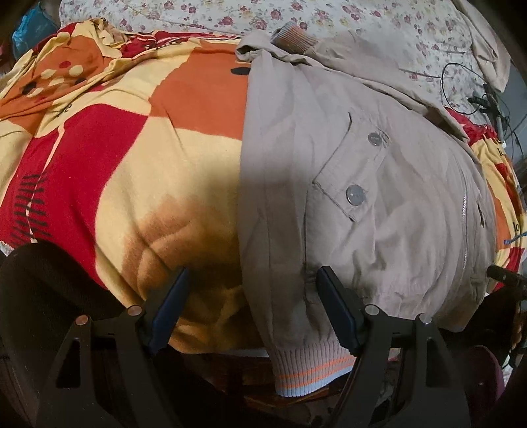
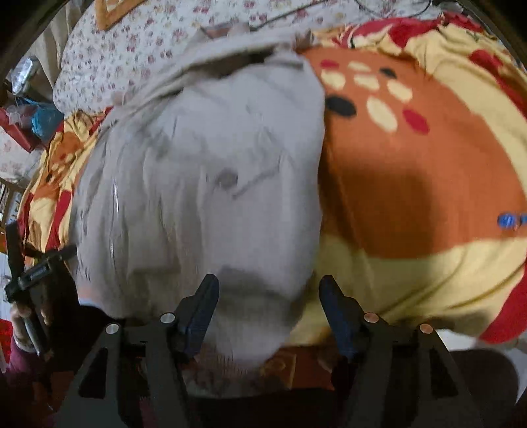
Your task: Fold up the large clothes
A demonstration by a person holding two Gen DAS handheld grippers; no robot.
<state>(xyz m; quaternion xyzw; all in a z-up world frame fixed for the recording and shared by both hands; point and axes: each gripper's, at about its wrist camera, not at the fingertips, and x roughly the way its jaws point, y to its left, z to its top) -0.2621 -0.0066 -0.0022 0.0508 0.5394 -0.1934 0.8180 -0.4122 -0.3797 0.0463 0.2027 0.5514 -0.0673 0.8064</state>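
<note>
**Beige jacket laid out on a patterned blanket, both grippers spread above its near edge**

A beige jacket (image 1: 378, 197) lies flat on a red, orange and yellow blanket (image 1: 131, 158) that covers a bed, with a floral sheet (image 1: 230, 16) beyond it.

The left wrist view is sharp. It shows a buttoned flap pocket (image 1: 354, 171) with two metal snaps, a zipper (image 1: 465, 224) running down the jacket's right part, and a ribbed cuff (image 1: 309, 368) with orange and pale stripes hanging over the near edge of the bed. The left gripper (image 1: 253, 306) has its fingers wide apart; the sleeve above the cuff passes between them, and whether either pad touches the cloth cannot be told. A second ribbed cuff (image 1: 296, 36) lies at the far end of the jacket.

The right wrist view is blurred. It shows the jacket's other side, where its edge meets the orange field of the blanket. The right gripper (image 2: 266, 309) is spread, with the jacket's near edge between the fingers and neither pad pressing on it. At the left of this view a hand (image 2: 23, 326) holds the other gripper's handle. A blue object (image 2: 507, 220) lies on the blanket at right.
</note>
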